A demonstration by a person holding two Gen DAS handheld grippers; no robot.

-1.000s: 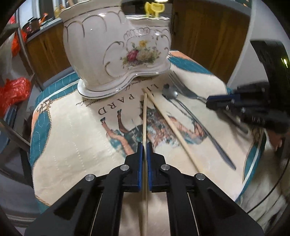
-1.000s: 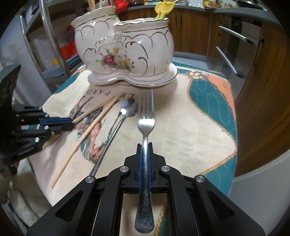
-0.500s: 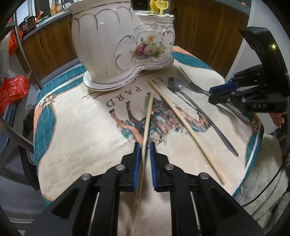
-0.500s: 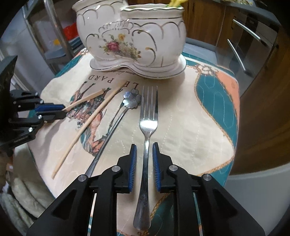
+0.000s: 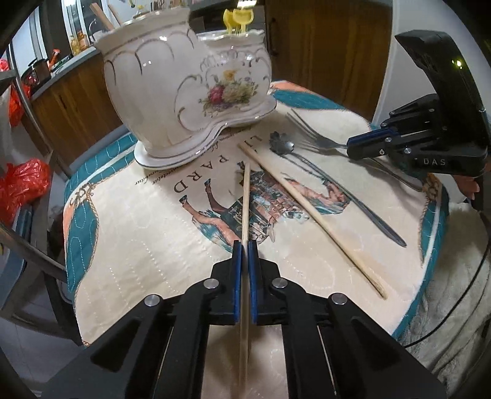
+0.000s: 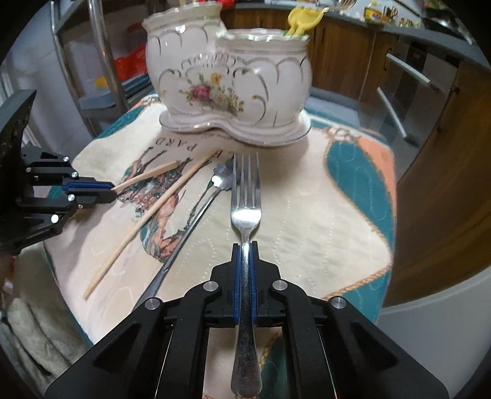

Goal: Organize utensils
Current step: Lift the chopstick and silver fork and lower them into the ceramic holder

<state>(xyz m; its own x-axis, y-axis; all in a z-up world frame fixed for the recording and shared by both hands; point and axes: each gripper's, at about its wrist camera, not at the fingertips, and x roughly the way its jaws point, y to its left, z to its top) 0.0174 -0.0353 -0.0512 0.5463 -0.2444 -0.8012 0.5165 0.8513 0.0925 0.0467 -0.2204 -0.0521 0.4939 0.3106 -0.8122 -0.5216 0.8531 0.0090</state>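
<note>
My left gripper [image 5: 245, 245] is shut on a wooden chopstick [image 5: 245, 199] that points toward the white floral ceramic utensil holder [image 5: 184, 92]. My right gripper [image 6: 245, 247] is shut on a steel fork [image 6: 245, 211], tines toward the holder [image 6: 227, 89]. A second chopstick [image 5: 310, 211] [image 6: 153, 214] and a flower-ended steel spoon [image 5: 325, 181] [image 6: 196, 211] lie flat on the printed cloth between the grippers. The right gripper also shows in the left wrist view [image 5: 353, 144], and the left gripper in the right wrist view [image 6: 110, 191].
The cloth-covered table [image 6: 307, 214] is small, with edges close on all sides. Yellow utensils [image 6: 299, 21] stand in the holder's right cup. Wooden cabinets [image 5: 322, 46] stand behind. Red bags [image 5: 21, 184] and a metal rack [image 6: 101, 61] are at the left.
Both grippers opened slightly half a second ago and have closed again, the left on the chopstick, the right on the fork. Both have drawn back a little from the holder.
</note>
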